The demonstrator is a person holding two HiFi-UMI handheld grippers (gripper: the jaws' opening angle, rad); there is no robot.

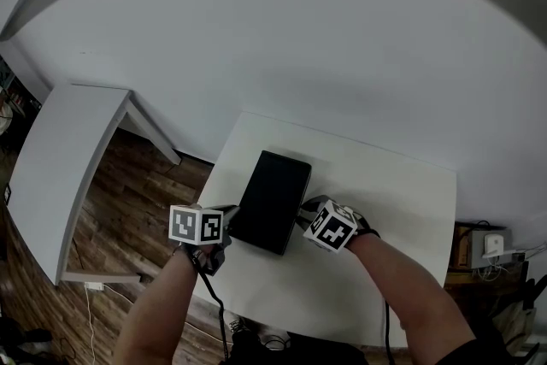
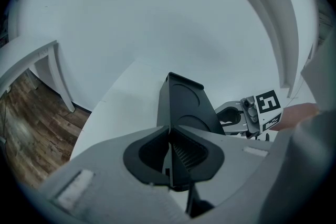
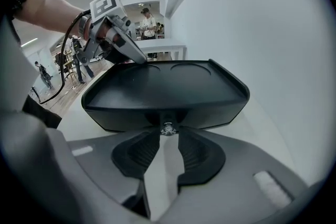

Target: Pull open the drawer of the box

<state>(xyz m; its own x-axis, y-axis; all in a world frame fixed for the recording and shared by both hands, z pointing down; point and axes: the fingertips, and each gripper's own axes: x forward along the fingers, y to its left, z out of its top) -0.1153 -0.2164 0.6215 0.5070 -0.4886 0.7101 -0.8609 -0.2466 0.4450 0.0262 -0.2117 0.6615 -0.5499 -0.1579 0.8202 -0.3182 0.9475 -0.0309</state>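
A flat black box (image 1: pixel 272 199) lies on the white table (image 1: pixel 385 209). In the left gripper view it stands edge-on (image 2: pixel 186 105), and my left gripper (image 2: pixel 170 139) is shut on its thin near rim. From the head view that left gripper (image 1: pixel 231 214) sits at the box's near left corner. My right gripper (image 1: pixel 303 214) is at the box's right side. In the right gripper view the box's front (image 3: pixel 163 92) fills the middle, with a small metal knob (image 3: pixel 168 127) on it. The right gripper (image 3: pixel 168 132) is open, the knob just between its fingertips and untouched by the pads.
A second white table (image 1: pixel 60 158) stands to the left over the wooden floor (image 1: pixel 137 192). A white wall runs close behind the table. Boxes and cables (image 1: pixel 487 248) lie on the floor at the right. People stand far off in the room (image 3: pixel 148 21).
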